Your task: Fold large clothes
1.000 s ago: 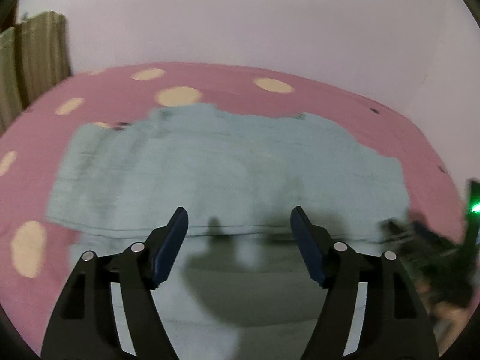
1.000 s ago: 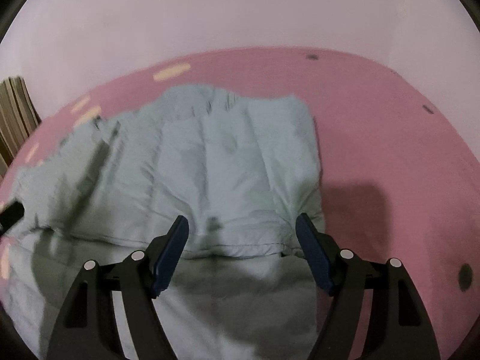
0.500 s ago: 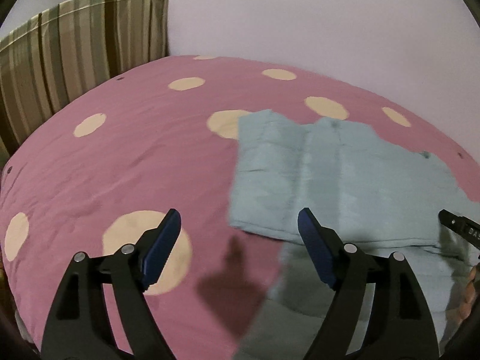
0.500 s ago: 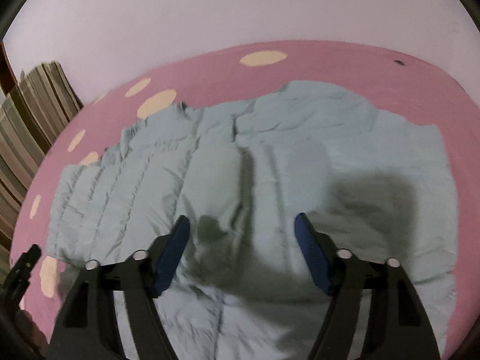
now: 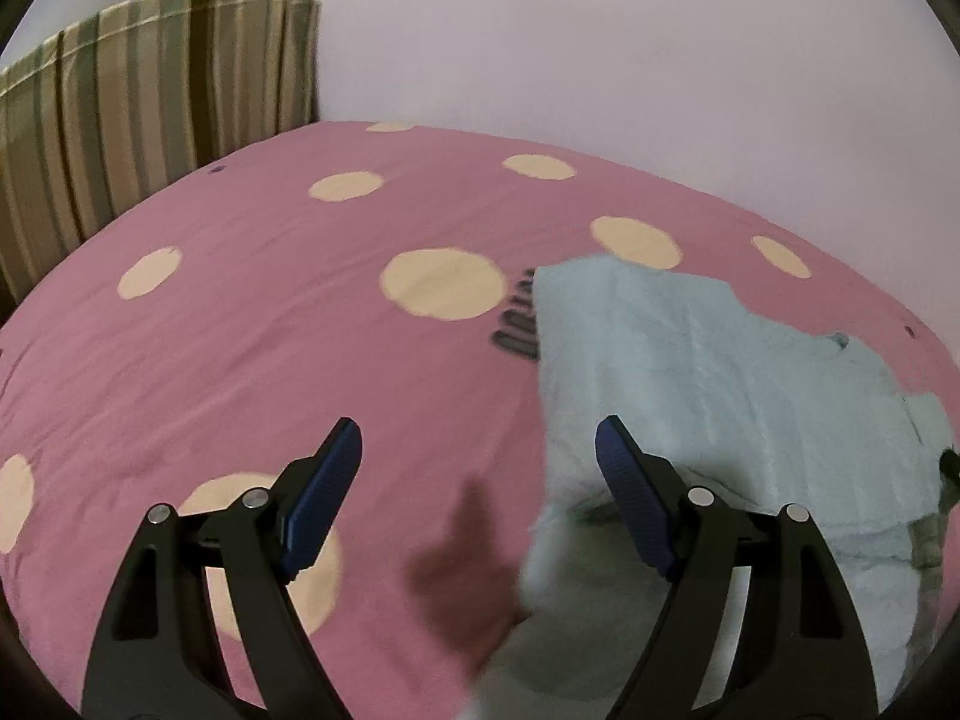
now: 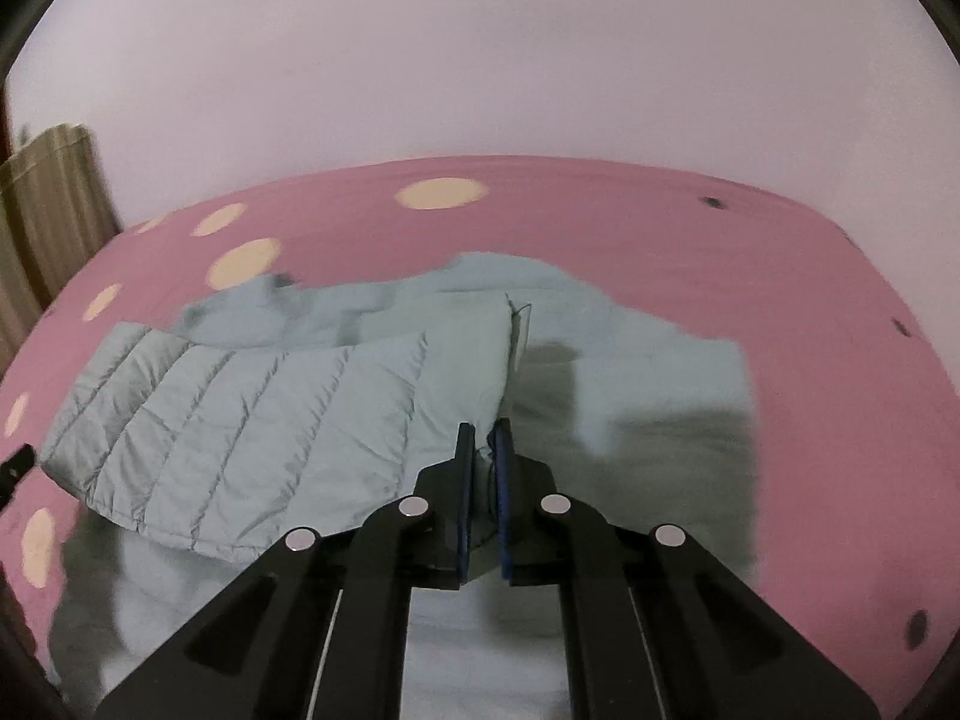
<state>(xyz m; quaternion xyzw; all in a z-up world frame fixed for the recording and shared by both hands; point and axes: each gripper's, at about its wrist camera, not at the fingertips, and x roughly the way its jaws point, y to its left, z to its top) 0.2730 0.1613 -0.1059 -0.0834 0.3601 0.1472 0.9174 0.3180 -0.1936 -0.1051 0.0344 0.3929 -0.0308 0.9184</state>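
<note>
Right tool (image 6: 483,441) now pinching jacket (image 6: 252,414) edge — was spread; left tool (image 5: 474,456) still spread.

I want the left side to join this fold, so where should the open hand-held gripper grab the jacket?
Take the jacket by its near left edge, just beside the left hand-held gripper. Come from the bare bedspread side, low and level: that edge looks slightly lifted, so one finger could probably slip beneath.

Dim, soft shadows, motion blur, fisheye-warped edges.
</note>
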